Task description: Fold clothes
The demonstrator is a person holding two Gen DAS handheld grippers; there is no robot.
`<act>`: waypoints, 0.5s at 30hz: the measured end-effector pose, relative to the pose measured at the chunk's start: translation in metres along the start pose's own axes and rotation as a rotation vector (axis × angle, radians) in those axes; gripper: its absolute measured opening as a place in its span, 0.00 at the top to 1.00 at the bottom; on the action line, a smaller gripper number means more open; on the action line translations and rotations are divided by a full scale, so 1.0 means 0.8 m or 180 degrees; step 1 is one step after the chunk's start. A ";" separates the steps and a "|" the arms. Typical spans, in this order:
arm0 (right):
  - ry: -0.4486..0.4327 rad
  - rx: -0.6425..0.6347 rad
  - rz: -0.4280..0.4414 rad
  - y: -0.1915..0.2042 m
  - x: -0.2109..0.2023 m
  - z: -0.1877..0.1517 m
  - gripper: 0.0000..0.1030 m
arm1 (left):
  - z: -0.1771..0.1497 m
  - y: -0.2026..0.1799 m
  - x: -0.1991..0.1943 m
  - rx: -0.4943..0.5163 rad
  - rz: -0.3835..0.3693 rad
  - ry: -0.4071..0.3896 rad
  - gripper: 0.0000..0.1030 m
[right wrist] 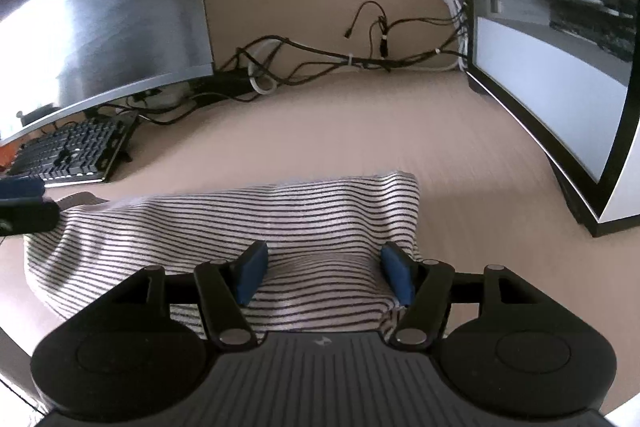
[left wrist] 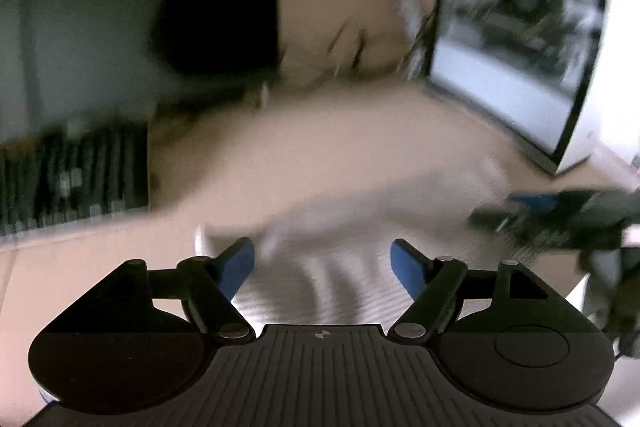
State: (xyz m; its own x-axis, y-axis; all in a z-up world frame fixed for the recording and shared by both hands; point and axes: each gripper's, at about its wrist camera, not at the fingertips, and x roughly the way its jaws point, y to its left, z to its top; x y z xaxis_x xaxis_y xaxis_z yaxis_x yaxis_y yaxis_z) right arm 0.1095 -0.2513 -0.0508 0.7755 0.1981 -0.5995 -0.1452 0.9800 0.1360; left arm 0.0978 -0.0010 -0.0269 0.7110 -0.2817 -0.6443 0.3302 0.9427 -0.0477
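Note:
A white garment with thin black stripes [right wrist: 240, 223] lies folded in a rough rectangle on the beige desk [right wrist: 460, 167]. My right gripper [right wrist: 324, 273] is open, its blue pads spread over the garment's near right part, with nothing between them. My left gripper [left wrist: 322, 263] is open too, above the same striped cloth [left wrist: 320, 291], which is heavily blurred in the left wrist view. The left gripper also shows at the left edge of the right wrist view [right wrist: 24, 203], at the garment's far left corner. The right gripper shows blurred in the left wrist view [left wrist: 560, 219].
A monitor [right wrist: 100, 7] stands at the back left with a black keyboard [right wrist: 72, 151] below it. A computer case with a glass side [right wrist: 560, 67] stands at the right. Tangled cables [right wrist: 340, 59] run along the desk's back.

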 end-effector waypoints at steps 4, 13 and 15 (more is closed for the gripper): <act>-0.0034 0.0009 0.0028 -0.001 -0.004 -0.008 0.37 | -0.018 0.001 0.019 -0.0025 0.0058 0.0045 0.17; -0.0030 -0.0018 -0.0085 -0.005 -0.029 -0.005 0.05 | -0.014 -0.007 -0.021 -0.0247 0.0327 -0.0164 0.08; -0.0044 0.0056 -0.0015 -0.008 -0.049 -0.013 0.04 | -0.022 -0.018 -0.048 -0.0316 0.0449 -0.0218 0.08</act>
State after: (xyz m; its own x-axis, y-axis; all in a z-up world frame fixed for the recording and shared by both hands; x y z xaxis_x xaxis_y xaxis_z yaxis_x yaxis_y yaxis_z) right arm 0.0739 -0.2651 -0.0364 0.7846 0.1932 -0.5892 -0.1309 0.9804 0.1472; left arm 0.0546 -0.0005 -0.0149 0.7877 -0.1536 -0.5965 0.1636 0.9858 -0.0378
